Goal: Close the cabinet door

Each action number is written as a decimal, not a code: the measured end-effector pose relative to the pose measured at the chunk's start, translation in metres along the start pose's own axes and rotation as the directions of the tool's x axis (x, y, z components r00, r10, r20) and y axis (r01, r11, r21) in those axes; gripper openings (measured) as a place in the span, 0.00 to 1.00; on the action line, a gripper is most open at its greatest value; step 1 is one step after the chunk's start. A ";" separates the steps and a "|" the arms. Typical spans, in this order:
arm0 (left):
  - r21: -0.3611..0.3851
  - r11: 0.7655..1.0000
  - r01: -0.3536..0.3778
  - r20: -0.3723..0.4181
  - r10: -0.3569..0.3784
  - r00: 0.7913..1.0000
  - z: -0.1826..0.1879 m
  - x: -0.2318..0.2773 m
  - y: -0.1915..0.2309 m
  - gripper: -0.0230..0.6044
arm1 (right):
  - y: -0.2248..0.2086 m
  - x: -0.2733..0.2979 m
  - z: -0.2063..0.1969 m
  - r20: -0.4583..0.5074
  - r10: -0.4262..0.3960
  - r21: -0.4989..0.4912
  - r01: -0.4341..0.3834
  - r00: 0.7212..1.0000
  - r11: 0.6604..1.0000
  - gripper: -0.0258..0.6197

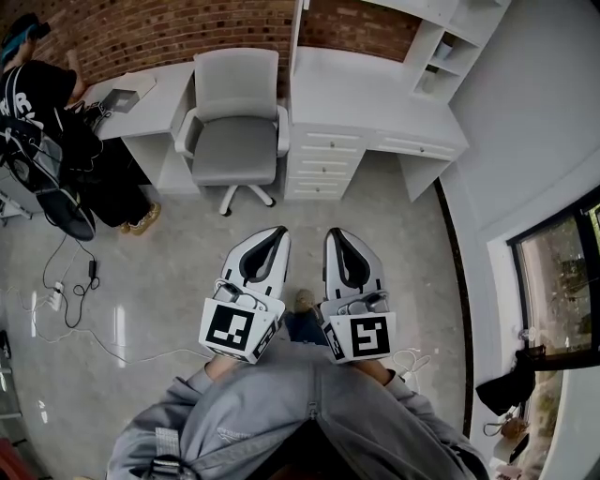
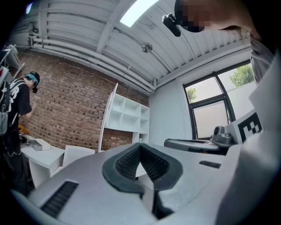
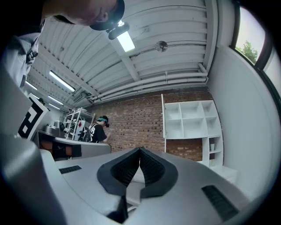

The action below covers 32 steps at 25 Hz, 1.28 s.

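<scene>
A white cabinet of open shelves (image 3: 191, 118) stands over a white desk against the brick wall. Its tall narrow door (image 3: 163, 121) stands open, seen edge-on at the shelves' left side. The left gripper view shows the same shelves (image 2: 129, 116) and door (image 2: 109, 116). In the head view the door (image 1: 297, 23) rises from the desk far ahead. My left gripper (image 1: 279, 232) and right gripper (image 1: 335, 232) are held side by side close to my body, pointing level toward the desk. Both are shut with nothing in them, and both are far from the cabinet.
A grey office chair (image 1: 236, 122) stands before the desk, left of a white drawer unit (image 1: 323, 159). A person in black (image 1: 37, 103) works at the far left, with cables (image 1: 70, 281) on the floor. A dark-framed window (image 1: 562, 272) lines the right wall.
</scene>
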<state>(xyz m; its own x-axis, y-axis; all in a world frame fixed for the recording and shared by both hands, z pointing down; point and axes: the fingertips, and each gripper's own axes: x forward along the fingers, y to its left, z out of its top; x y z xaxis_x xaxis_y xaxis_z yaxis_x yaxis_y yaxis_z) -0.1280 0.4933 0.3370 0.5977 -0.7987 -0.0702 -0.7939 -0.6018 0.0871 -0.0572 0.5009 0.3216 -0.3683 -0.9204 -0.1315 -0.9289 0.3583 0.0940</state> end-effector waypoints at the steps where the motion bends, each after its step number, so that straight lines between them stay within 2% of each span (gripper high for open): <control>1: -0.002 1.000 -0.003 -0.002 0.003 1.000 -0.002 0.004 0.003 0.05 | -0.002 0.003 -0.003 -0.003 0.002 0.004 -0.002 1.000 1.000 0.08; 16: 0.022 0.998 -0.054 0.032 0.054 0.998 0.001 0.125 0.058 0.05 | -0.078 0.119 -0.025 0.031 0.060 0.025 -0.060 0.998 0.998 0.08; 32: -0.006 0.995 -0.097 0.002 0.097 0.995 -0.014 0.241 0.104 0.05 | -0.153 0.217 -0.061 -0.020 0.101 0.058 -0.100 0.995 0.993 0.08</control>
<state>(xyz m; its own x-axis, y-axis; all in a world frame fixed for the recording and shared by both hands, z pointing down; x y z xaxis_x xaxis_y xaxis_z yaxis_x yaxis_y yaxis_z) -0.0647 0.2385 0.3434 0.5173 -0.8534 -0.0639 -0.8476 -0.5212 0.0997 0.0072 0.2372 0.3386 -0.4593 -0.8825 -0.1016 -0.8883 0.4566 0.0493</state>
